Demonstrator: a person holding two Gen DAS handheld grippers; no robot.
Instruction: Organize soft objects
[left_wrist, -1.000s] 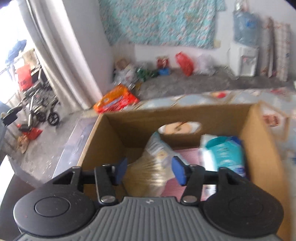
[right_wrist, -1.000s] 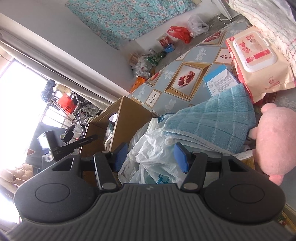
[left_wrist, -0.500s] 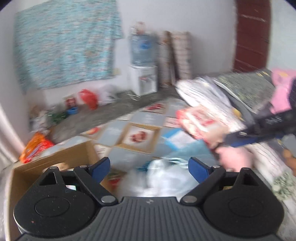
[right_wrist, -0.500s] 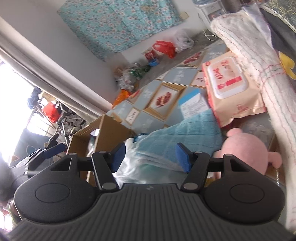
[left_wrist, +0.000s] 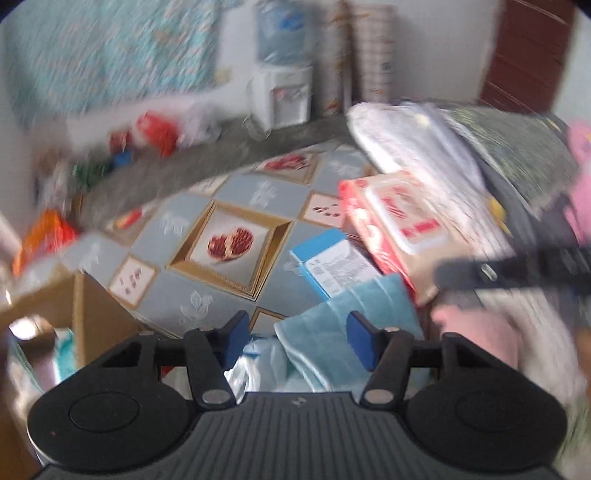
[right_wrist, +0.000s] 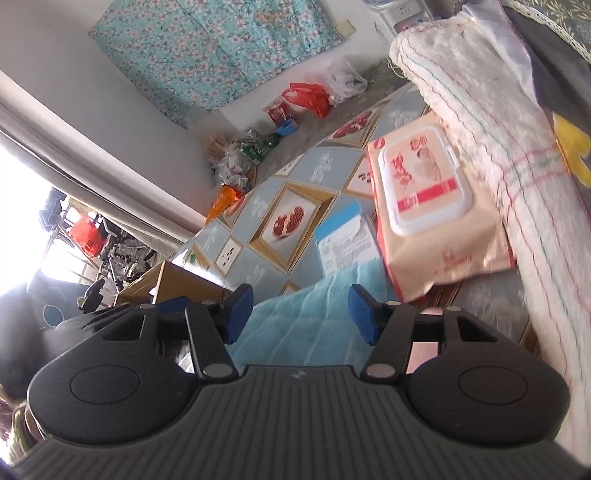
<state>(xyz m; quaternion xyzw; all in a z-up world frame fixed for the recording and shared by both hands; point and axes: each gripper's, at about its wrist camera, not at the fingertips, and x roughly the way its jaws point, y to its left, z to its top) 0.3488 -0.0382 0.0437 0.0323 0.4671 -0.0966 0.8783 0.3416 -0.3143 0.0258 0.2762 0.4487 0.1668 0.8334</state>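
My left gripper (left_wrist: 299, 341) hovers over a light blue towel (left_wrist: 351, 314) and a white plastic bag (left_wrist: 258, 358). Its jaws are closing, and the towel's edge lies between and below them with no pad pressing on it. My right gripper (right_wrist: 301, 314) stands open just above the same towel (right_wrist: 314, 321), empty. It also shows as a black bar (left_wrist: 517, 273) at the right of the left wrist view. Beyond the towel lie a wet wipes pack (right_wrist: 424, 199) and a blue-and-white carton (right_wrist: 347, 240). A pink plush (left_wrist: 476, 332) sits right of the towel. The cardboard box (left_wrist: 85, 306) stands at the left.
A rolled white blanket (right_wrist: 480, 110) and dark bedding bound the right side. The patterned tablecloth (left_wrist: 229, 243) lies ahead of both grippers. Bags and litter (right_wrist: 306, 96) sit on the floor by the far wall, with a water dispenser (left_wrist: 280, 92) beside them.
The left gripper left the cardboard box and swung right over the towel pile; its jaws widened, then narrowed. The right gripper advanced over the towel toward the wipes pack.
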